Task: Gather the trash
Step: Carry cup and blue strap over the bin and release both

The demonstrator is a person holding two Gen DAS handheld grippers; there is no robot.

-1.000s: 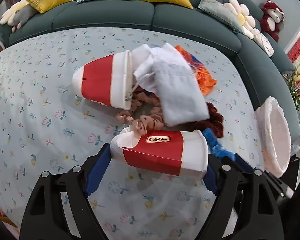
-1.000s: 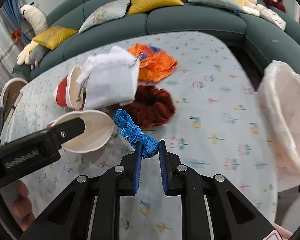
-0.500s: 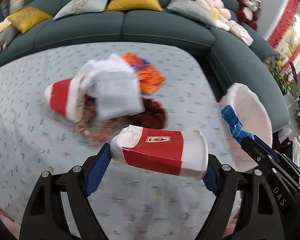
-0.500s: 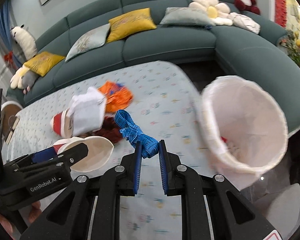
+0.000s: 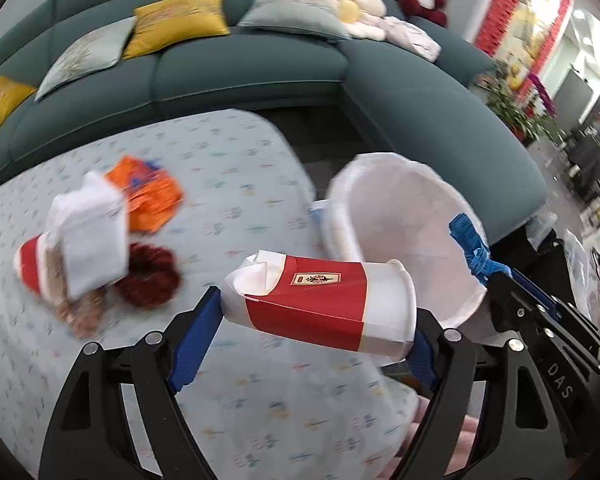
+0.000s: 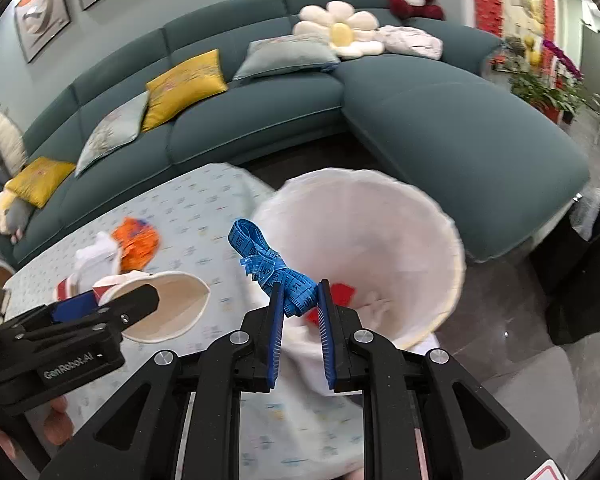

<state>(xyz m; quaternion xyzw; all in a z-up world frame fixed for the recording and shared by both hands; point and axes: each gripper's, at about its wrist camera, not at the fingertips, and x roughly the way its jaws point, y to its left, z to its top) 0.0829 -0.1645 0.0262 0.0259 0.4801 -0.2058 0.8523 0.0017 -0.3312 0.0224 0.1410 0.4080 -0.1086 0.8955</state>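
Note:
My left gripper (image 5: 320, 320) is shut on a red and white paper cup (image 5: 320, 304), held sideways just left of the white-lined bin (image 5: 400, 216). The same cup's open mouth (image 6: 168, 304) shows in the right wrist view. A bunched blue measuring tape (image 6: 276, 268) sits clamped in my right gripper (image 6: 300, 308), which hangs over the bin's near rim (image 6: 360, 240). That tape (image 5: 472, 248) also shows at the bin's right edge in the left wrist view. Red and white scraps lie at the bin's bottom.
On the flowered tablecloth (image 5: 228, 208) lie a second red cup (image 5: 30, 264), a white cloth bag (image 5: 88, 236), an orange wrapper (image 5: 152, 196) and a dark red scrunchie (image 5: 148, 276). A teal sofa (image 6: 440, 120) curves behind the table and the bin.
Both grippers have swung right and upward from the pile on the table to the bin, each still holding its item. The bin now fills the middle of the right wrist view.

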